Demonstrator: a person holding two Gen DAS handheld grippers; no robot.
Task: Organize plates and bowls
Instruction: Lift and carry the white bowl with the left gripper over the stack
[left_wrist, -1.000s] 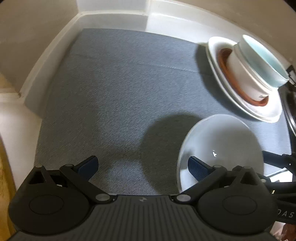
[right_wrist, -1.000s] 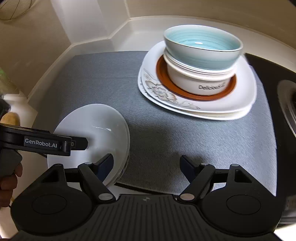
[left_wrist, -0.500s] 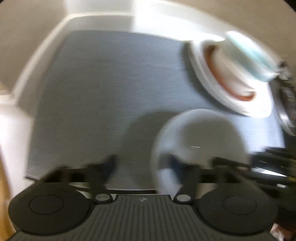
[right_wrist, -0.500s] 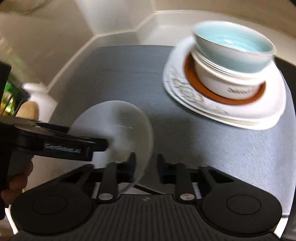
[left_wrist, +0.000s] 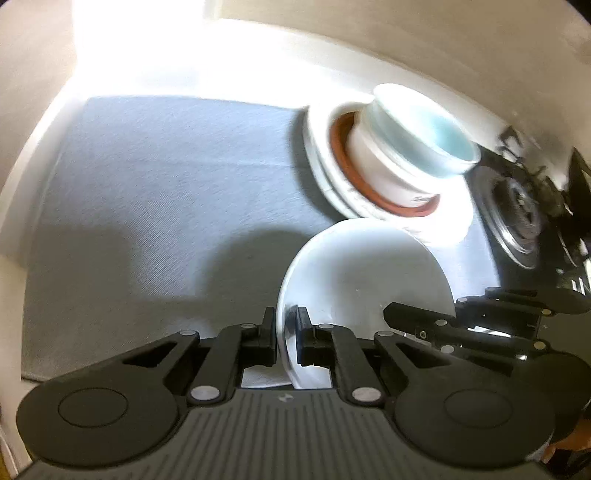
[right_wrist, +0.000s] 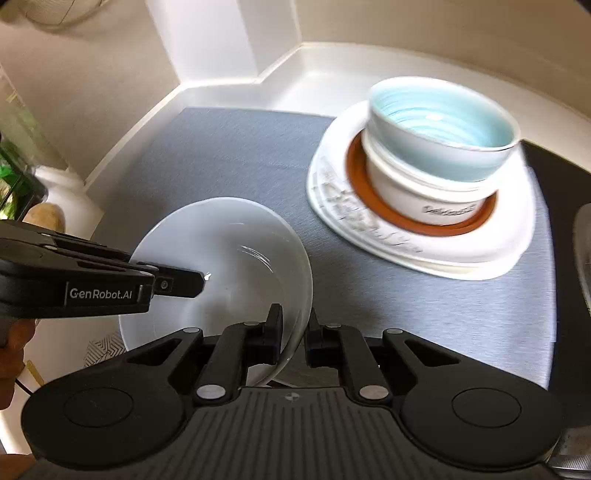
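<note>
A plain white bowl (left_wrist: 369, 277) (right_wrist: 221, 251) is tilted over the front edge of the grey mat (left_wrist: 166, 184) (right_wrist: 240, 147). My left gripper (left_wrist: 286, 332) has its jaws closing tight on the bowl's left rim. It reaches in from the left in the right wrist view (right_wrist: 199, 282). My right gripper (right_wrist: 295, 332) has its jaws closing on the opposite rim, and it enters the left wrist view from the right (left_wrist: 391, 317). Further back stands a stack: a blue bowl (left_wrist: 436, 140) (right_wrist: 443, 125) in a white bowl, on a brown plate (right_wrist: 369, 192) and white plates (right_wrist: 480, 258).
A stove burner (left_wrist: 517, 214) lies to the right of the mat. White counter walls close in the back and left. A person's hand (right_wrist: 11, 354) holds the left gripper's handle at the lower left. The mat left of the stack is bare.
Both grippers went from open beside the bowl to shut on its rim. The bowl now sits higher and more tilted, and the left view has swung towards the stack.
</note>
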